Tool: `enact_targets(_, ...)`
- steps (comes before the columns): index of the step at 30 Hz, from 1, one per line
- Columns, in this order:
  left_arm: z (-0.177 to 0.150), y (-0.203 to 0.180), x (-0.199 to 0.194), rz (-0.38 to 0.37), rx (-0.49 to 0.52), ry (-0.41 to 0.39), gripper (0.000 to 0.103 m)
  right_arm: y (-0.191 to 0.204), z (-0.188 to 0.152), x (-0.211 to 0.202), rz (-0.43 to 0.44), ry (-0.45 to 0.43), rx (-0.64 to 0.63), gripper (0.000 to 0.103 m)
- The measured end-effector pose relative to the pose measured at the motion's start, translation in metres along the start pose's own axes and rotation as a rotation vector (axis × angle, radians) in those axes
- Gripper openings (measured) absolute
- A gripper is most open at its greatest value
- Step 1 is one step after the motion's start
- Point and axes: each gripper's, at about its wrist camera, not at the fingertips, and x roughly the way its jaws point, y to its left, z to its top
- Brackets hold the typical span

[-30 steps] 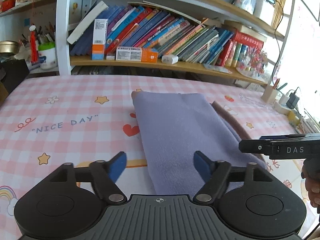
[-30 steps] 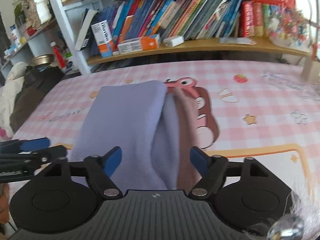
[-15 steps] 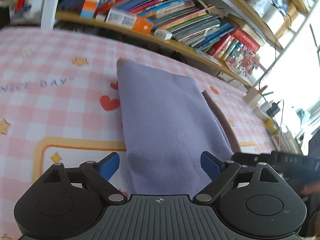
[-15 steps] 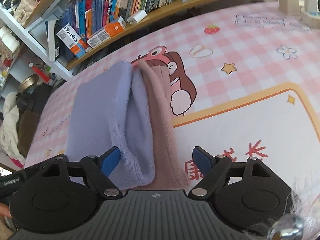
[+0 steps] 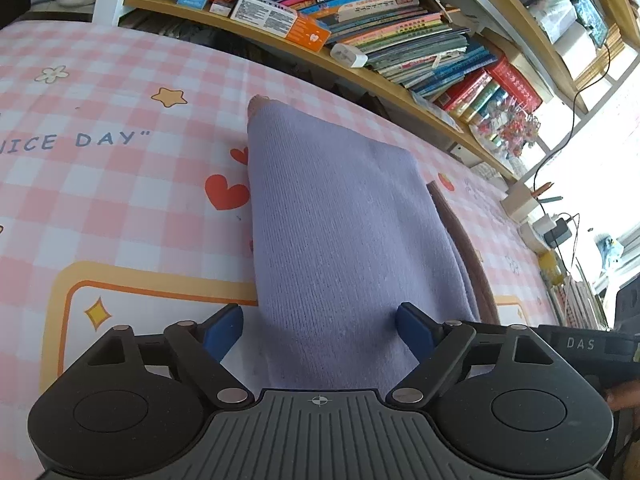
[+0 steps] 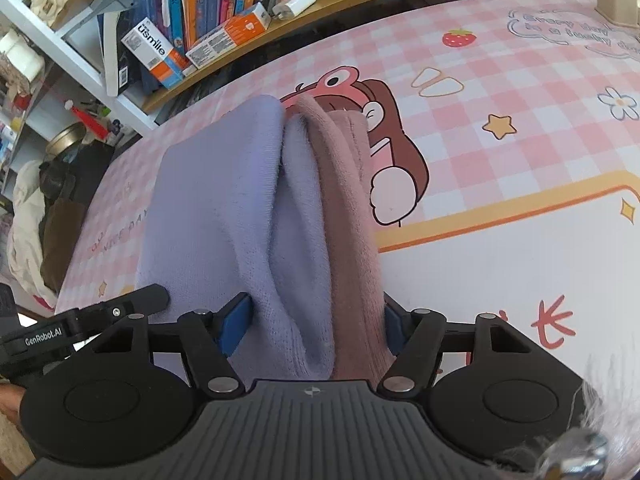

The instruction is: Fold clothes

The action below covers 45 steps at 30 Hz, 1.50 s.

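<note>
Both tongs wide open, we note: left gripper [image 5: 319,330] and right gripper [image 6: 312,326] straddle near end of folded lilac garment [image 5: 344,236] lying on checked tablecloth [image 5: 100,184]; nothing clamped.

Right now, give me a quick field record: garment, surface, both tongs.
garment: folded lavender knit, with a mauve-pink layer showing along its right edge
surface: pink checked tablecloth with cartoon prints
left tongs: open, blue pads either side of the garment's near end
right tongs: open, straddling the near edge where lavender and pink layers meet
grip: neither pair is closed on fabric yet
background: bookshelf behind the table
</note>
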Motion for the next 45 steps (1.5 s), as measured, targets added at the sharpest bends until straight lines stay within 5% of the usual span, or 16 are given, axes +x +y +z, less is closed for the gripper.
enact_targets(6, 0.003, -0.003, 0.002, 0.015, -0.019, 0.006, 0.066, 0.008, 0.001, -0.001, 0.0, -0.001, -0.048, 0.038)
enact_targets(8, 0.002, -0.014, -0.004, 0.046, 0.037, -0.025, 0.053, 0.018, 0.001, -0.005, -0.021, -0.026, -0.103, 0.03)
enact_targets(14, -0.009, -0.061, -0.019, 0.157, 0.318, -0.119, 0.045, 0.094, -0.035, -0.024, -0.149, -0.221, -0.633, 0.019)
enact_targets(16, -0.008, -0.062, -0.016, 0.166, 0.336, -0.101, 0.046, 0.101, -0.041, -0.019, -0.16, -0.213, -0.683, 0.019)
enact_targets(19, -0.003, -0.046, -0.015, 0.145, 0.25, -0.06, 0.052, 0.092, -0.036, -0.015, -0.185, -0.188, -0.612, 0.027)
enact_targets(24, 0.003, -0.025, -0.009, 0.075, 0.146, -0.012, 0.058, 0.043, -0.015, -0.015, -0.127, -0.104, -0.253, 0.057)
enact_targets(28, 0.008, -0.01, -0.004, 0.014, 0.076, 0.023, 0.064, 0.016, -0.007, -0.009, -0.055, -0.052, -0.045, 0.061)
enact_targets(33, 0.012, 0.004, 0.005, -0.05, 0.009, 0.06, 0.067, 0.006, -0.006, 0.001, 0.003, -0.02, 0.04, 0.065)
enact_targets(38, 0.015, 0.009, 0.013, -0.104, -0.028, 0.063, 0.063, 0.003, 0.005, 0.011, 0.06, -0.002, 0.039, 0.064)
enact_targets(42, 0.018, 0.008, 0.016, -0.092, -0.035, 0.061, 0.055, 0.005, 0.014, 0.02, 0.058, 0.005, 0.046, 0.042)
enact_targets(45, 0.016, -0.012, 0.01, -0.023, 0.069, 0.038, 0.048, 0.031, 0.009, 0.014, -0.027, -0.049, -0.107, 0.034)
